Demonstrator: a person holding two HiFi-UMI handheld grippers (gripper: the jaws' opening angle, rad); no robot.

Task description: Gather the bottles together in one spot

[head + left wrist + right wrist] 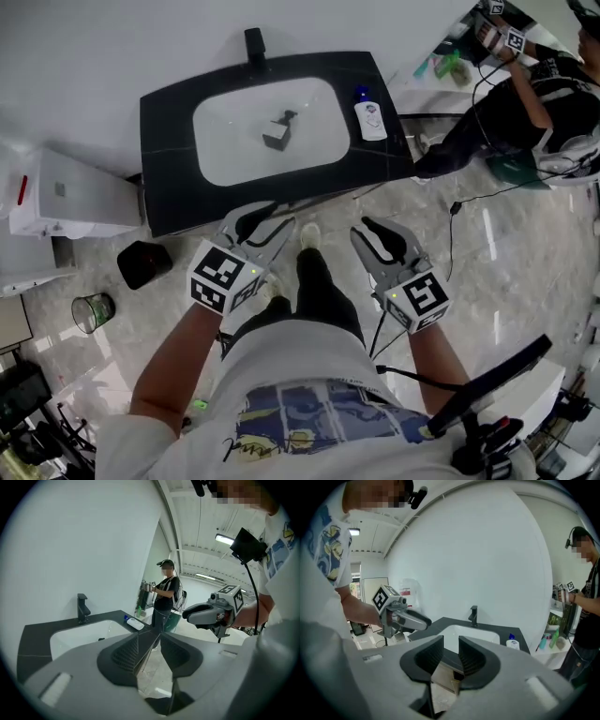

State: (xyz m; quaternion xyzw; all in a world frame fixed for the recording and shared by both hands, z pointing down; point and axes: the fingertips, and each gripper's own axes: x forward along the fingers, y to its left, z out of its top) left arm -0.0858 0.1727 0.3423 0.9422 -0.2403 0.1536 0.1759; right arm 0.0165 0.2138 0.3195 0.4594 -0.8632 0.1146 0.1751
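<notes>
In the head view, both tools hang over the floor, short of the black bench. The left tool and the right tool each stand part open with nothing in them. A white bottle with a blue cap lies on its side on the bench, just right of the basin and near the bench's right edge. A careless push could, I judge, roll it off that edge or into the basin. Cables trail over the floor near a second person, a likely snag. The bottle's label shows a red and blue mark, too small to read. The marker cubes carry only black-and-white squares.

In the left gripper view, the jaws show a narrow, empty gap. It looks too slim for the bottle's body and might glance off it unless widened.

In the right gripper view, the jaws stand wider apart, also empty. More bottles, green and blue, stand on a white surface beyond the bench, well apart from the lying one. A red notice on the wall is unreadable.
</notes>
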